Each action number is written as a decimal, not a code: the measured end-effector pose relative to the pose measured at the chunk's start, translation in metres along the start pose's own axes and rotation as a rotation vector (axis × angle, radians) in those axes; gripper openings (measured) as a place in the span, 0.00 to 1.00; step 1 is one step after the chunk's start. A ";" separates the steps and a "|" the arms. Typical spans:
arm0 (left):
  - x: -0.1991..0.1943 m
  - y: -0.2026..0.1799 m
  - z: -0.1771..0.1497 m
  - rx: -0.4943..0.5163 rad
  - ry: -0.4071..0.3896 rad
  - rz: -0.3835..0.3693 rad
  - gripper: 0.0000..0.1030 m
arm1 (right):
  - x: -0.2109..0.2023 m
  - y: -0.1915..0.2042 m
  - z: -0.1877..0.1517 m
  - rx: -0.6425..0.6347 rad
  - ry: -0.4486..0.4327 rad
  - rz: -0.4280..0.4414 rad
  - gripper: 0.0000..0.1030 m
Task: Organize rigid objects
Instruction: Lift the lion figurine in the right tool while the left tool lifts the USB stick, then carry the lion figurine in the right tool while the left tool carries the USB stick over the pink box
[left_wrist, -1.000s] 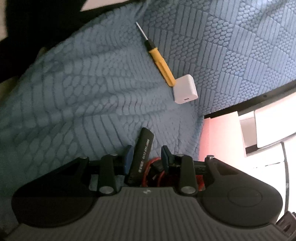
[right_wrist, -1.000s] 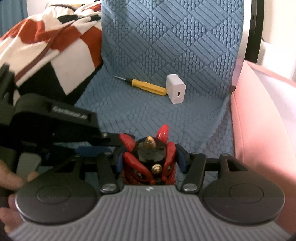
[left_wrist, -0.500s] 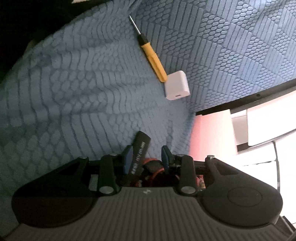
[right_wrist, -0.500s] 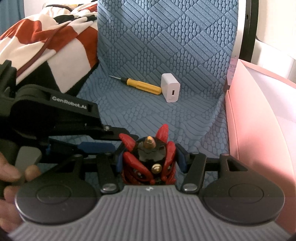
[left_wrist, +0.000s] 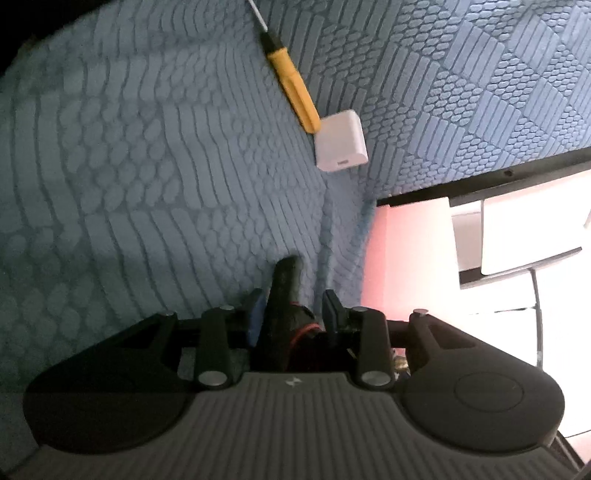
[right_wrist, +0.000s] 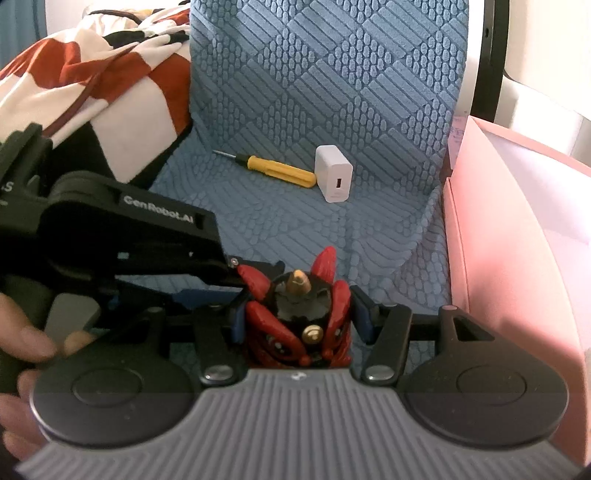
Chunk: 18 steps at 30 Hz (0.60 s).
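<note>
— On the blue cushion, what is lying?
— Screwdriver touching charger. Right gripper is squeezing a red figurine; left gripper is clamping a black stick.

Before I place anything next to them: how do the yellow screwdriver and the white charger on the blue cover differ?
The yellow screwdriver is long and thin; the white charger is a squat block. The screwdriver lies flat, its metal tip pointing away from the charger; the charger stands with its port face toward the right wrist camera. The screwdriver is yellow with a black collar; the charger is plain white. Both rest on the blue cover, with the handle end right beside the charger.
</note>
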<state>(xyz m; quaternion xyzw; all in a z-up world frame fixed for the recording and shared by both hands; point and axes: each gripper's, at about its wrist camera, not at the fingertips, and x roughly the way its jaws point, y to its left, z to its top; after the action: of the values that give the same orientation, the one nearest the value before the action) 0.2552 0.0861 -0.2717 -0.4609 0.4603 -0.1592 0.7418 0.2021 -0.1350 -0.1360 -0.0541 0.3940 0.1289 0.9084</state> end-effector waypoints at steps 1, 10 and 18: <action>0.001 -0.001 0.000 0.010 0.001 0.006 0.37 | -0.001 0.000 0.000 0.001 0.000 0.000 0.55; 0.006 -0.020 -0.005 0.156 -0.017 0.079 0.35 | -0.003 0.003 -0.002 -0.026 -0.001 -0.006 0.55; 0.001 -0.025 -0.008 0.204 -0.059 0.152 0.11 | -0.003 0.007 -0.003 -0.044 -0.005 -0.024 0.55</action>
<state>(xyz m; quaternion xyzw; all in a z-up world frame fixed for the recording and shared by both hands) 0.2539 0.0677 -0.2530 -0.3515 0.4532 -0.1349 0.8080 0.1960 -0.1295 -0.1355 -0.0784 0.3882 0.1268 0.9094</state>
